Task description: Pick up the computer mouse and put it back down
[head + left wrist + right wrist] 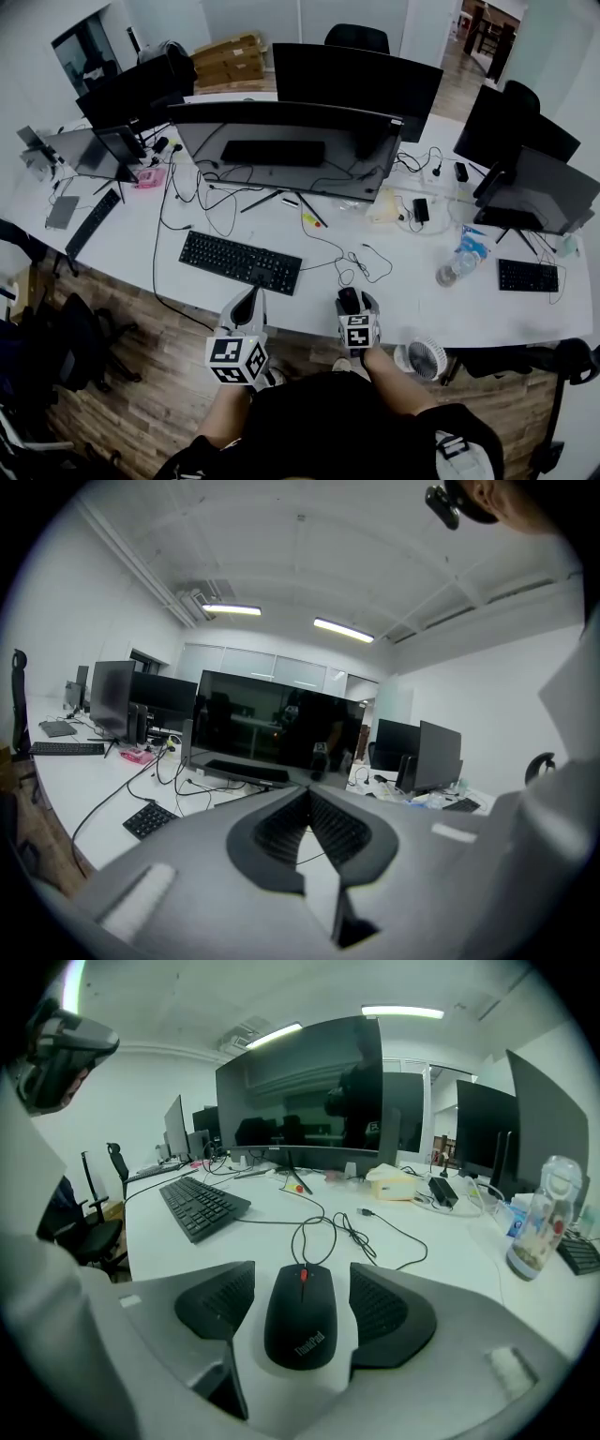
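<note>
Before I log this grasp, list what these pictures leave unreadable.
Rear of the computer mouse: head view, covered by the right hand-held gripper.
Far end of the mouse cable: head view, too thin to follow among other cables.
Label on the water bottle: right gripper view, blurred and small.

Right gripper (302, 1279) is sitting with jaws apart, straddling the mouse (301, 1321). A slim gap is showing on each side and neither pad is touching it. Mouse is lying flat on the desk (441, 1241), cable (317, 1227) looping off toward 12. Keyboard (202, 1206) is lying at 10, monitor (300, 1091) standing at 12, bottle (536, 1222) standing at 3.
</note>
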Motion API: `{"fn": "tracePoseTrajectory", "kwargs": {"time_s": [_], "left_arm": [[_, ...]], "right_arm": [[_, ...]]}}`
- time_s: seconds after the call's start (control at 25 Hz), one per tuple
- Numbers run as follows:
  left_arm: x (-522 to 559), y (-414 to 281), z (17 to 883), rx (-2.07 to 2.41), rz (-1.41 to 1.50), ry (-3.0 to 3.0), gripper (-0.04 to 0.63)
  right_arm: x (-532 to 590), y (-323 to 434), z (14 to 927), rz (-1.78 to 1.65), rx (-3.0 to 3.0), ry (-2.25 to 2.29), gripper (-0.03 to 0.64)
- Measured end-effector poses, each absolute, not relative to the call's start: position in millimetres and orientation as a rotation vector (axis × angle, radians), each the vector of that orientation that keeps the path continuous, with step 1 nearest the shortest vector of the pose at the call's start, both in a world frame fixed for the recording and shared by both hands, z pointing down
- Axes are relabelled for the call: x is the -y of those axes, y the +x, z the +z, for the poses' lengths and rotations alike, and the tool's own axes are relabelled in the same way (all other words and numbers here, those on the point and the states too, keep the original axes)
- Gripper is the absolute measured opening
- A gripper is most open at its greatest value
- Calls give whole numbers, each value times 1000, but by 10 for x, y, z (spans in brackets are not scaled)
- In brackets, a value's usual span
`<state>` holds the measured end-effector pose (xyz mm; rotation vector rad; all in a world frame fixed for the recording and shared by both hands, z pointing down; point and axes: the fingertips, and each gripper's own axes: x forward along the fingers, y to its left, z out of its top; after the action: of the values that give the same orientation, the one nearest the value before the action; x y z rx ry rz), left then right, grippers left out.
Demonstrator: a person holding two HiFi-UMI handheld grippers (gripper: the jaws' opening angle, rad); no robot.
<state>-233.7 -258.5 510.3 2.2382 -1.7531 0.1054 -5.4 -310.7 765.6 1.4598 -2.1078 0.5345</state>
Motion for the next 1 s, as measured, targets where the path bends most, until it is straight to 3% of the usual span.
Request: {"fn": "tracePoseTrajectory", "kwargs": {"time_s": [0.6,1.0], "left_arm": [[2569,-2408,5180,1756,126,2218,54],[2535,-2446,5169,1768,123,2216,54]], "right_arm": [[3138,-34,8051,556,2017,1432,279],[3209,-8,7796,523,2091,1453,275]]}}
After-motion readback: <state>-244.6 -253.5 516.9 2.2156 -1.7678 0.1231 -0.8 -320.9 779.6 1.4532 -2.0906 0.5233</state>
